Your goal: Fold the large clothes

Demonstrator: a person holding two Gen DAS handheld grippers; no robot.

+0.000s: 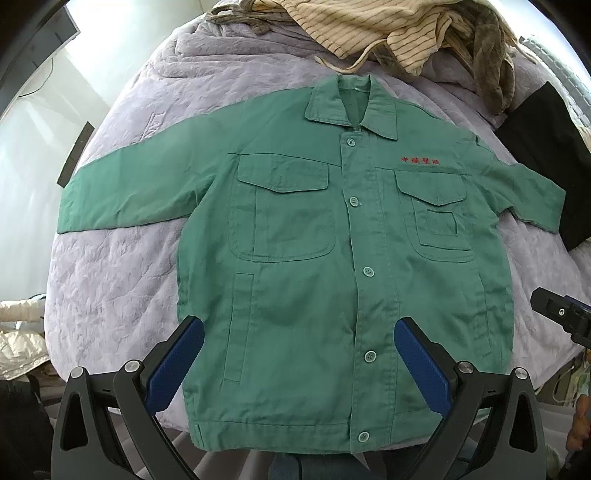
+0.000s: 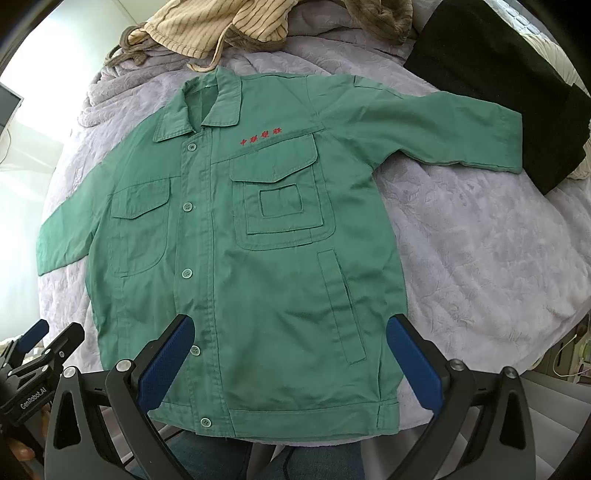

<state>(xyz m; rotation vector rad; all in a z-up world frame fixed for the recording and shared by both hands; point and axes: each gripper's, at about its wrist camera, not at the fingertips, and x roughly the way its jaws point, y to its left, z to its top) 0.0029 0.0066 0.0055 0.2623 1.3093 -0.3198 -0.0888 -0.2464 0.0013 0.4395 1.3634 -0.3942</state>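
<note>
A bed covered with a crinkled lavender quilt [image 1: 122, 258] is filling both views. A green button-front work jacket with red embroidered lettering [image 1: 332, 266] is lying flat on it, face up, sleeves spreading sideways and collar pointing away. Beyond the collar, a cream striped garment [image 1: 369, 33] is sitting crumpled, and a black folded cloth [image 2: 498, 96] is lying beside one sleeve. The left tongs [image 1: 299, 365] and right tongs [image 2: 290, 363] are hovering above the hem, both spread wide and gripping nothing.

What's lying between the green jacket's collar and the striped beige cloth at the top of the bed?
Only bare lavender quilt, seen in both wrist views, separates the green button-up jacket collar from the striped beige cloth.
</note>
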